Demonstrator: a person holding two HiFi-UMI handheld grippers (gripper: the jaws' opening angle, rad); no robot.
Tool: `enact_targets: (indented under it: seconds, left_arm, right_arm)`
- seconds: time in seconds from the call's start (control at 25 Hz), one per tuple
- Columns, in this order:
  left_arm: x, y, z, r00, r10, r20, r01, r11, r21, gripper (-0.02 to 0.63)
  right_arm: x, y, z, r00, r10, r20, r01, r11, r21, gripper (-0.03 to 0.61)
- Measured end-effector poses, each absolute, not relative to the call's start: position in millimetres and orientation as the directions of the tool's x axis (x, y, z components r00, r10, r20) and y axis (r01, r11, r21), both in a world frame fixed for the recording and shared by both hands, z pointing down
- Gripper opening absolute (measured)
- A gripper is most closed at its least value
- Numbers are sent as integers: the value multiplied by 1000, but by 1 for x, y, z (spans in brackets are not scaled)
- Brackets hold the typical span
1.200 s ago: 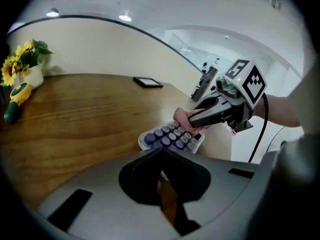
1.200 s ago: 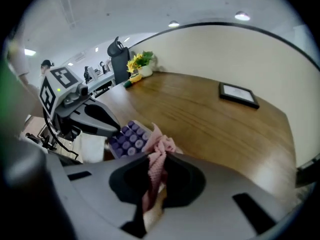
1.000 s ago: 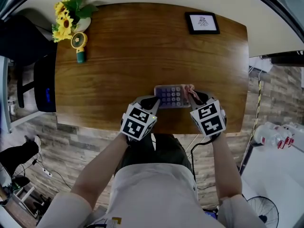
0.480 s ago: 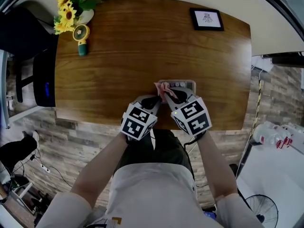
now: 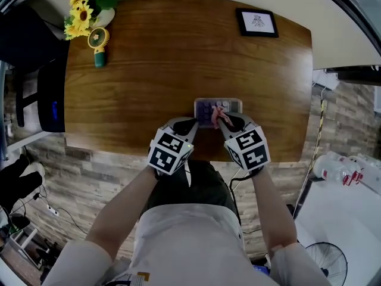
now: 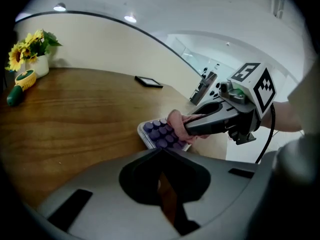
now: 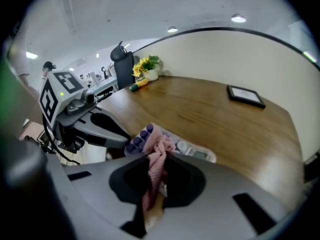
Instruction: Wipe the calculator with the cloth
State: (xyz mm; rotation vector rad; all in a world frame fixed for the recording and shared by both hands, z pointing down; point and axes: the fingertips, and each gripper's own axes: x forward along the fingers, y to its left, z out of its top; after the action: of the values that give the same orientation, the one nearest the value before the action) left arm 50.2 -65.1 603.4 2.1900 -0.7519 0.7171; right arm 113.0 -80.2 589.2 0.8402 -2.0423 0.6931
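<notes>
A calculator (image 5: 218, 106) with purple keys lies near the front edge of the wooden table (image 5: 149, 70). My right gripper (image 5: 221, 121) is shut on a pink cloth (image 5: 216, 115), which rests on the middle of the keys. In the right gripper view the cloth (image 7: 156, 159) hangs bunched between the jaws over the calculator (image 7: 195, 152). My left gripper (image 5: 190, 126) is shut, with its tip at the calculator's near left corner. The left gripper view shows the keys (image 6: 159, 134) and the cloth (image 6: 176, 120) under the right gripper's fingers (image 6: 207, 125).
Sunflowers in a white pot (image 5: 84, 12) and a small handheld fan (image 5: 97, 46) stand at the far left corner. A black picture frame (image 5: 257, 22) lies at the far right. A dark chair (image 5: 47, 94) sits beside the table's left edge.
My right gripper dragged the cloth from the calculator's right end to its left end, then back to the middle. The left gripper has stayed at the near left corner.
</notes>
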Motion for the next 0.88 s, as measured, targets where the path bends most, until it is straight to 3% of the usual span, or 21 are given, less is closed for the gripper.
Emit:
enact_targets:
  seconds: [0.48, 0.72, 0.88]
  left_arm:
    - [52, -66, 602, 692, -274, 668, -675, -572, 465, 3]
    - [52, -66, 601, 691, -283, 665, -674, -585, 452, 3]
    - [53, -66, 600, 694, -283, 662, -670, -591, 450, 3]
  right_arm:
    - [171, -95, 567, -264, -434, 862, -844, 536, 12, 38]
    - [101, -90, 528, -534, -456, 712, -799, 546, -250, 40]
    - [67, -82, 549, -564, -415, 714, -775, 564, -285, 41]
